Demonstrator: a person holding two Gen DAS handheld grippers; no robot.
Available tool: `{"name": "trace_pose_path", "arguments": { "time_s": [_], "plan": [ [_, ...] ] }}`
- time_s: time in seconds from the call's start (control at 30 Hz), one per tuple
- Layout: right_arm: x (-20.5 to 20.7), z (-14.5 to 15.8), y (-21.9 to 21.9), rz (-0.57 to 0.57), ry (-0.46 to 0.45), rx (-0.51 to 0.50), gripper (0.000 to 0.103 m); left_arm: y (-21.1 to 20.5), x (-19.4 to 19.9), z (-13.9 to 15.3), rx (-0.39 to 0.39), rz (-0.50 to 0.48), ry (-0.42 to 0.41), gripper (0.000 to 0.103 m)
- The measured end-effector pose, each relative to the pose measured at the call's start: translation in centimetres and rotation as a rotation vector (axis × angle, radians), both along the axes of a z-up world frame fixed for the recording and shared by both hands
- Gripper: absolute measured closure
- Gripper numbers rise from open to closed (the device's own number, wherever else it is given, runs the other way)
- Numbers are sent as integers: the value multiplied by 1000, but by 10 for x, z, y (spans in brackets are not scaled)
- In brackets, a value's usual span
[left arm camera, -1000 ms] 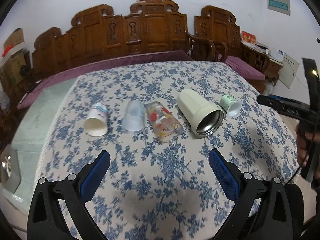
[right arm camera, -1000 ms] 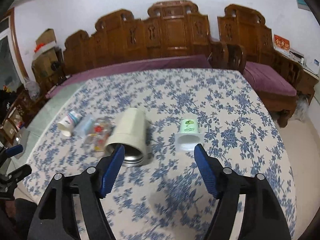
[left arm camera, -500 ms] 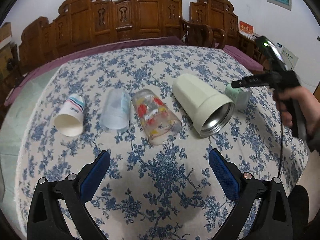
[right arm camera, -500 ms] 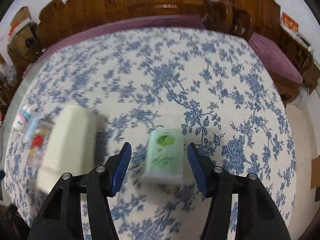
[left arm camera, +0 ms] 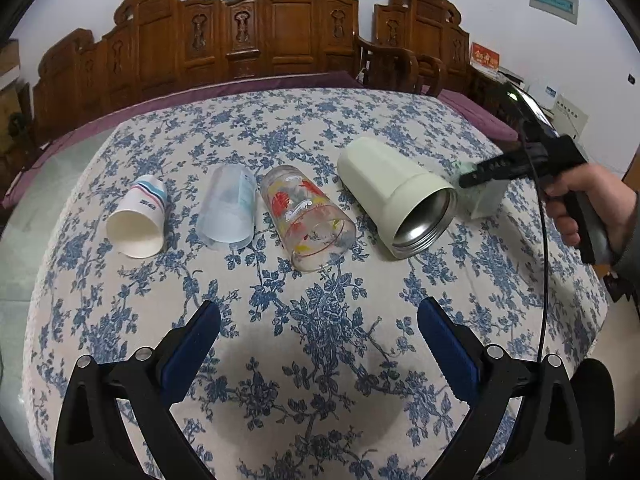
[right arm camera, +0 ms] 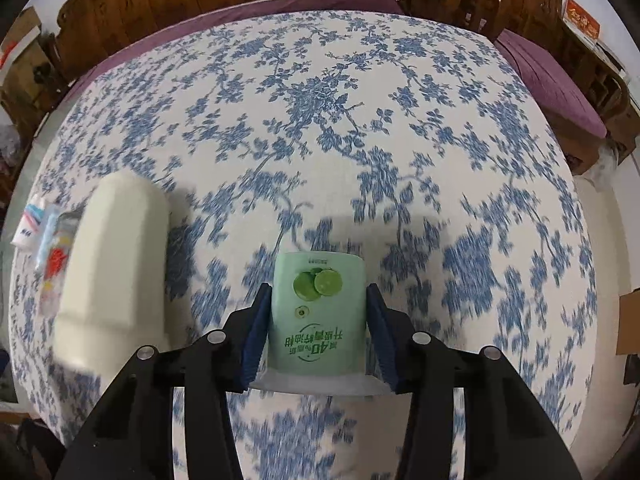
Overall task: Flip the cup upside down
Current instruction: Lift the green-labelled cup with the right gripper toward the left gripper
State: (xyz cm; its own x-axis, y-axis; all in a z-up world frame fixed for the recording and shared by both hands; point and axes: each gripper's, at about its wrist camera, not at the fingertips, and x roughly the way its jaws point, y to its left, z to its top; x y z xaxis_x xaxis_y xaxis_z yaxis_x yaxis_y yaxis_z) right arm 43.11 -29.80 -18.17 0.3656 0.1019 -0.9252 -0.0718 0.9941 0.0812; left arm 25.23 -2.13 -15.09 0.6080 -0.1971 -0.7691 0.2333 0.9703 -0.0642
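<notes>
1. My right gripper (right arm camera: 318,322) has its blue pads (right arm camera: 256,334) either side of the green lime-print cup (right arm camera: 318,316); the pads sit right against the cup's sides, so I read it as grasping the cup
2. That green cup lies on its side on the blue floral tablecloth (right arm camera: 320,100), its wide white rim toward my right wrist camera and its base pointing away across the table; the printed text on it reads upside down from here
3. From my left wrist view the green cup (left arm camera: 486,200) is mostly hidden behind the right gripper's black fingers, just beyond the mouth of the cream tumbler (left arm camera: 394,194)
4. My left gripper (left arm camera: 318,344) is released, its blue pads spread wide and hovering above bare cloth near my edge of the table, touching nothing
5. Four other vessels lie on their sides in a row with mouths toward me: a white paper cup (left arm camera: 138,216) at the far left, then a clear plastic cup (left arm camera: 230,208), then a printed glass (left arm camera: 306,218), then the cream tumbler with its steel interior showing
6. The printed glass lies just beside the tumbler; whether they touch I cannot tell
7. A carved wooden bench (left arm camera: 280,36) with a purple cushion stands behind the table
</notes>
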Motion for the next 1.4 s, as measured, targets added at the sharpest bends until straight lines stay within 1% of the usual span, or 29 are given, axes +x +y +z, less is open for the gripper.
{"name": "trace_pose_path", "arguments": {
  "time_s": [0.2, 0.37, 0.43, 0.63, 0.83, 0.93, 1.0, 1.03, 1.13, 1.3, 1.4],
  "plan": [
    [-54, 21, 14, 53, -37, 35, 54, 4, -26, 21, -9, 17, -36, 8],
    [-103, 27, 42, 117, -58, 76, 53, 11, -48, 31, -1, 43, -53, 8],
    [-120, 25, 59, 151, -59, 93, 53, 15, -56, 34, 3, 57, -57, 8],
    [-152, 11, 106, 218, -49, 134, 53, 35, -78, 34, 13, 105, -59, 8],
    [-165, -4, 141, 254, -23, 141, 53, 53, -87, 37, 18, 143, -49, 8],
    [-164, -9, 147, 251, -15, 143, 52, 56, -88, 39, 24, 150, -48, 8],
    [-164, -9, 149, 251, -26, 138, 52, 57, -88, 40, 27, 153, -47, 8],
    [-165, -8, 149, 251, -33, 143, 50, 57, -88, 41, 32, 154, -45, 8],
    [-172, 6, 142, 262, -89, 162, 43, 52, -87, 44, 54, 147, -39, 8],
    [-192, 33, 123, 271, -164, 172, 42, 37, -79, 47, 49, 110, -12, 8],
    [-215, 47, 105, 270, -212, 155, 42, 24, -70, 47, 39, 87, 26, 8]
  ]
}}
